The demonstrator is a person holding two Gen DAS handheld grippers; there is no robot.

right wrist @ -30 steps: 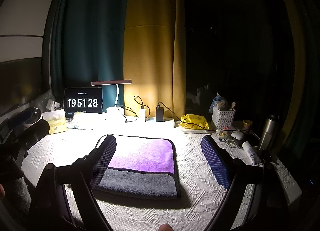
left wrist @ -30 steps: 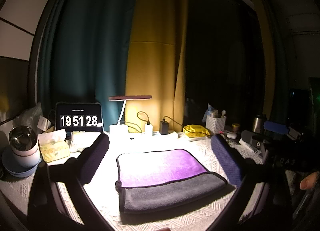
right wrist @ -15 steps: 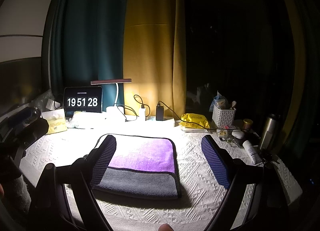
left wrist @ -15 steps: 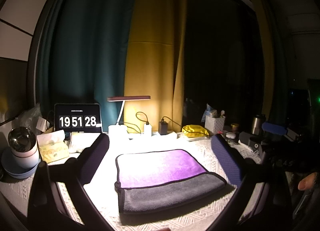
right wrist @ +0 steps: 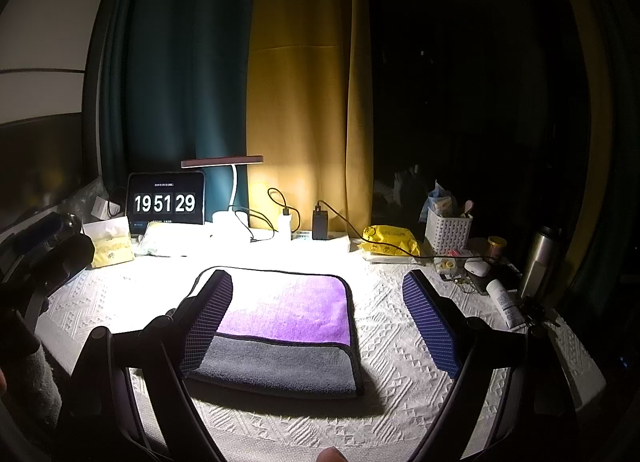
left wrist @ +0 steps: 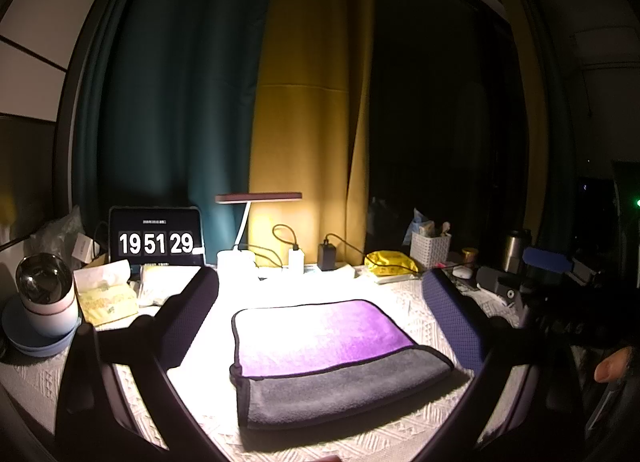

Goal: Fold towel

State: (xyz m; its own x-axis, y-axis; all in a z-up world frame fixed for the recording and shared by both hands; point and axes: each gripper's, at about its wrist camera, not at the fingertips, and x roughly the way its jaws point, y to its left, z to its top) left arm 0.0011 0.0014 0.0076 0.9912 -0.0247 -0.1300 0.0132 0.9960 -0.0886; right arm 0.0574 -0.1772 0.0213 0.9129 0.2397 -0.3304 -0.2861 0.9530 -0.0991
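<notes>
- Left wrist view. The left gripper (left wrist: 320, 322) hangs above the table with its two fingers spread wide and nothing between them; one dark pad stands to the left of the towel (left wrist: 332, 358), the other to its right, neither touching it.
- Left wrist view, task object. The towel lies flat on the white patterned tablecloth (left wrist: 420, 434), under the desk lamp (left wrist: 256, 218). It is already doubled: a grey flap covers the near part, and the purple face shows on the far part. A dark piped edge runs round it.
- Left wrist view, surroundings. A clock display (left wrist: 155, 238) stands at the back left, a tissue pack (left wrist: 105, 294) and a cup (left wrist: 46, 294) beside it. The right gripper appears as a dark body at the right edge; its jaws cannot be read from here.
- Right wrist view. The right gripper (right wrist: 320, 326) is likewise wide open and empty. Its left finger overlaps the towel's (right wrist: 288, 326) left portion in the picture; whether it touches the cloth cannot be told. Its right finger stands over bare tablecloth (right wrist: 400, 342), apart from the towel's right edge.
- Right wrist view, surroundings. A yellow packet (right wrist: 390, 244), a white basket (right wrist: 447, 230) and a steel flask (right wrist: 538, 258) line the back right, well apart from the towel.
- Step in hand (judgement). One fold seems made, and both tools are free, so this looks like a pause between folds or the end of the task.
- Next move (judgement). A further fold would call for closing each gripper on a corner of one short side, lifting both together, and laying that side across to the opposite edge with the piping aligned.
</notes>
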